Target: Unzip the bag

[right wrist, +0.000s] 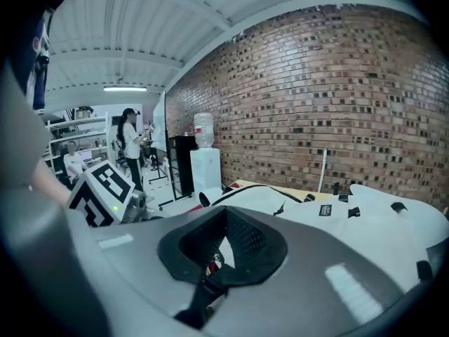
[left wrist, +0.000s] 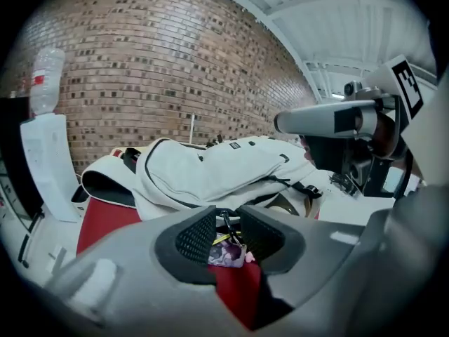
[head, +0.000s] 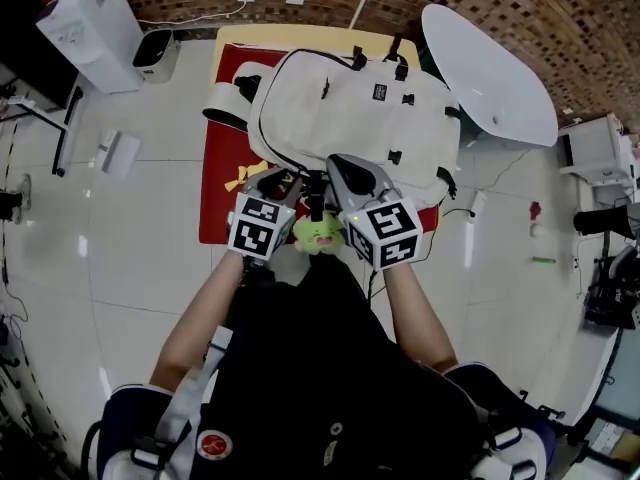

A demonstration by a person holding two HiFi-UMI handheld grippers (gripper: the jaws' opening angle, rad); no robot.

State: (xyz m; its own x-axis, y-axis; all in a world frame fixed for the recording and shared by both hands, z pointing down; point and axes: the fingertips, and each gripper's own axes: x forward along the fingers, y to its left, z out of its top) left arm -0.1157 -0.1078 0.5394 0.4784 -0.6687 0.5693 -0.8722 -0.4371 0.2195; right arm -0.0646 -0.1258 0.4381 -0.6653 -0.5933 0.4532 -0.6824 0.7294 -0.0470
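The cream fabric backpack with black zip lines and black straps [head: 350, 118] lies flat on a red mat [head: 225, 168] over a yellow-edged low table [head: 300, 36], with its near end just under our two grippers. Its zip looks closed wherever we can follow it, so nothing of the inside shows (whether it holds anything, we cannot say). At that near end a thin black pull cord [left wrist: 226, 222] with a small purple picture charm [left wrist: 226, 253] hangs between the pads of the left gripper [left wrist: 228, 216]. Its jaws stand wide and press on neither. The right gripper [right wrist: 223, 220] has its jaws closed together. White fabric shows through the hollow of its pads, but we cannot tell whether a fold is actually pinched.

Our worry is that the left jaws, closing where they sit, may catch the charm or cord rather than the slider. A tug would then slip off or strain the cord. And if the right gripper has no real hold, the backpack would likely slide on the mat instead of the zip running.

Further out stand a white round tabletop [head: 485, 63] and a white water dispenser [head: 90, 23] carrying a clear bottle [left wrist: 45, 76], though we cannot read how full it is.
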